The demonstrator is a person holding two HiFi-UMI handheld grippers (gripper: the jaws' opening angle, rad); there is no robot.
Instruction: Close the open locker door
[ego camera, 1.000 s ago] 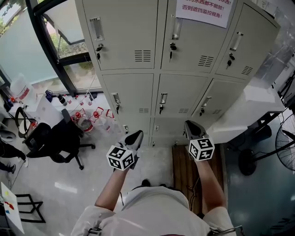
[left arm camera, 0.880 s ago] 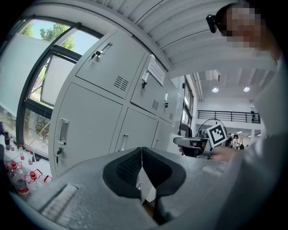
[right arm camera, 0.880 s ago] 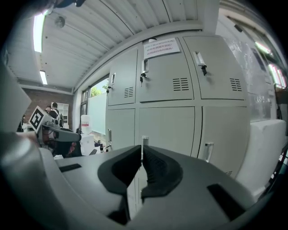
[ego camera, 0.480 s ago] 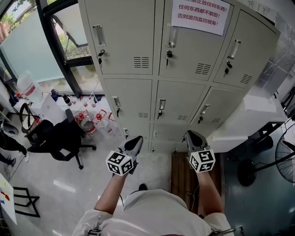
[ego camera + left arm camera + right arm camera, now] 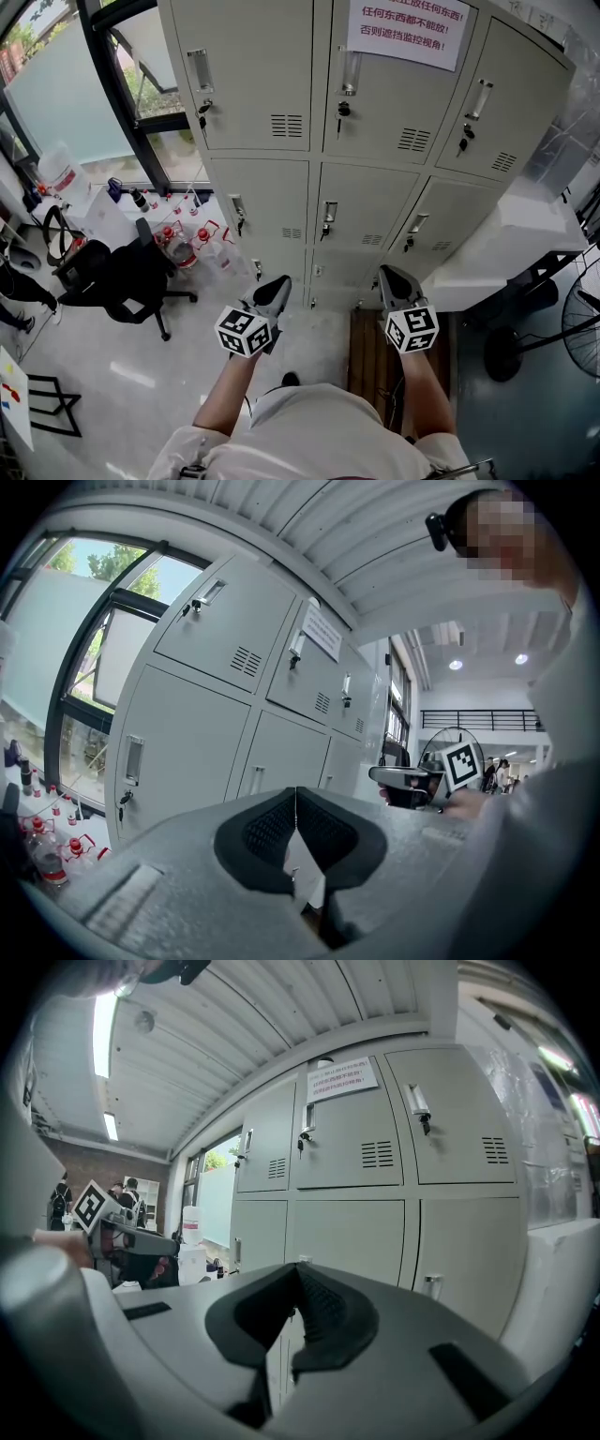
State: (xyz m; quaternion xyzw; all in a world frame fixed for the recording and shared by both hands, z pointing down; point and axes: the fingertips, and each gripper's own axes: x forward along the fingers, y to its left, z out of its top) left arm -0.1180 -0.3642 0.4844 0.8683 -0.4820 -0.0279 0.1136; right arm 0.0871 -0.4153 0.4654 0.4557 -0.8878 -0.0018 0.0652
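A grey bank of lockers (image 5: pixel 361 192) fills the top of the head view, with a paper sign (image 5: pixel 408 28) on the upper middle door. Every door that I see looks flush, and the bottom row is partly hidden behind the grippers. My left gripper (image 5: pixel 276 287) is shut and empty, held in the air in front of the lower lockers. My right gripper (image 5: pixel 388 277) is level with it, also shut and empty. The jaws meet at the tips in the left gripper view (image 5: pixel 296 795) and the right gripper view (image 5: pixel 298 1269). Neither gripper touches the lockers (image 5: pixel 216 714).
A black office chair (image 5: pixel 122 281) stands on the floor at left, with several bottles (image 5: pixel 183 234) and a white jug (image 5: pixel 61 169) by the window. Under the right arm lies a wooden board (image 5: pixel 375 352). At right are a white covered table (image 5: pixel 511 230) and a fan (image 5: pixel 581 314).
The head view has tilted a little since one second ago, so the lockers sit lower in it. Both grippers stay shut and hold almost the same place.
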